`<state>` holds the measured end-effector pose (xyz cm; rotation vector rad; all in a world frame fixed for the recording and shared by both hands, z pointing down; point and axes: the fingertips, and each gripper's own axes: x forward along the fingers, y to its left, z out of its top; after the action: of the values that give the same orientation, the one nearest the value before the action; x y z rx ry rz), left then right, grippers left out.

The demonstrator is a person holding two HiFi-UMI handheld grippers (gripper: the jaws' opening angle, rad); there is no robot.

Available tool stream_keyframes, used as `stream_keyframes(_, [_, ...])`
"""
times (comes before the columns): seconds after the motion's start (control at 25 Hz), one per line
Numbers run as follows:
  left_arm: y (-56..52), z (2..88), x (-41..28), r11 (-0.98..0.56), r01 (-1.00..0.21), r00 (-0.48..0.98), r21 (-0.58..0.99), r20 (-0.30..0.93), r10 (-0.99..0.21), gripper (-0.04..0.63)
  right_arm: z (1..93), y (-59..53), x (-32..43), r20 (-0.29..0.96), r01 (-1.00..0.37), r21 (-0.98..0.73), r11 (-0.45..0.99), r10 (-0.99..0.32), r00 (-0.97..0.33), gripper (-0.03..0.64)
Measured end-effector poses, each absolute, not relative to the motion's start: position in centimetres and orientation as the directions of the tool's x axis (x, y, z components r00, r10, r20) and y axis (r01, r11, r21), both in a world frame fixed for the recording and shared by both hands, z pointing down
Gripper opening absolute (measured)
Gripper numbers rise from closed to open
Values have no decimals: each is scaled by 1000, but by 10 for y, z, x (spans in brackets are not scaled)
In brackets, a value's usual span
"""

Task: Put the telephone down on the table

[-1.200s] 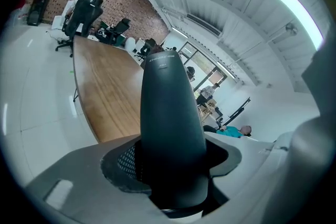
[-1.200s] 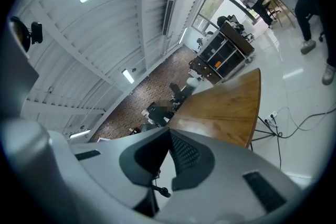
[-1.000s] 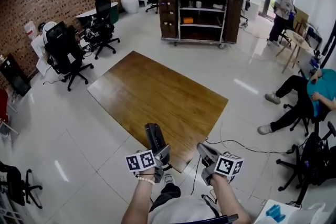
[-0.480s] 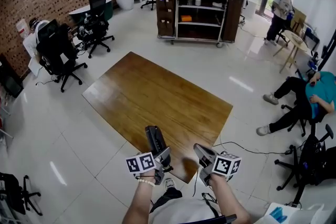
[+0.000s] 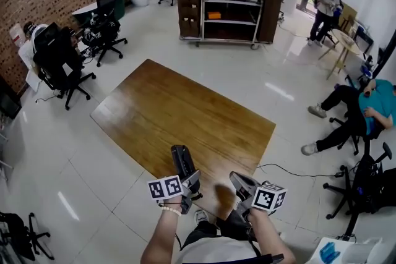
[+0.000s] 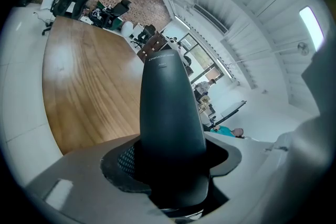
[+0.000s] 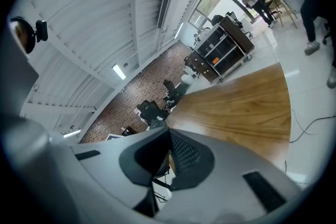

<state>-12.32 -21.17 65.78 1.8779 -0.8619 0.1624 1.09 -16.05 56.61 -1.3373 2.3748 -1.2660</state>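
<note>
A black telephone handset (image 5: 181,161) sticks forward and up out of my left gripper (image 5: 189,180), which is shut on its lower end. In the left gripper view the handset (image 6: 168,107) fills the middle, with the padded jaws of the left gripper (image 6: 169,168) pressed against both its sides. It hangs above the near corner of the brown wooden table (image 5: 185,105). My right gripper (image 5: 239,180) is beside it at the table's near edge. In the right gripper view, the right gripper (image 7: 169,157) has its pads together and nothing between them.
A dark shelving cart (image 5: 226,9) stands beyond the table. Black office chairs (image 5: 59,59) are at the left. At the right, a person (image 5: 365,108) sits in a chair. A black cable (image 5: 291,173) runs across the white floor by the table's near right side.
Both grippers have come forward over the table's near corner, and more of the tabletop now lies beneath them. The left gripper keeps its hold on the handset.
</note>
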Motion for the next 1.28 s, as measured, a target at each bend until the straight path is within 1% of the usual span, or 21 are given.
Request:
stream_keyframes(0.24, [-243, 666, -121, -216, -663, 708, 717, 507, -491, 302, 575, -181, 24, 268, -632, -739, 233, -760, -593, 12])
stream_keyframes(0.4, [-260, 680, -120, -201, -709, 672, 676, 560, -485, 302, 579, -202, 24, 265, -620, -742, 254, -738, -620, 12])
stream_keyframes(0.64, [-289, 717, -123, -216, -826, 559, 520, 708, -433, 302, 588, -230, 28, 267, -600, -755, 263, -712, -649, 12])
stream_keyframes(0.8, [-308, 738, -120, -205, -859, 510, 468, 765, -392, 302, 603, -241, 42, 271, -577, -786, 222, -716, -644, 12])
stream_keyframes(1.16, [-340, 776, -123, -221, -948, 290, 227, 904, -315, 302, 630, -263, 83, 282, -551, -824, 135, -746, -604, 12])
stream_keyframes(1.28, [-341, 784, -122, -229, -956, 244, 182, 929, -278, 302, 633, -269, 88, 275, -540, -833, 122, -755, -595, 12])
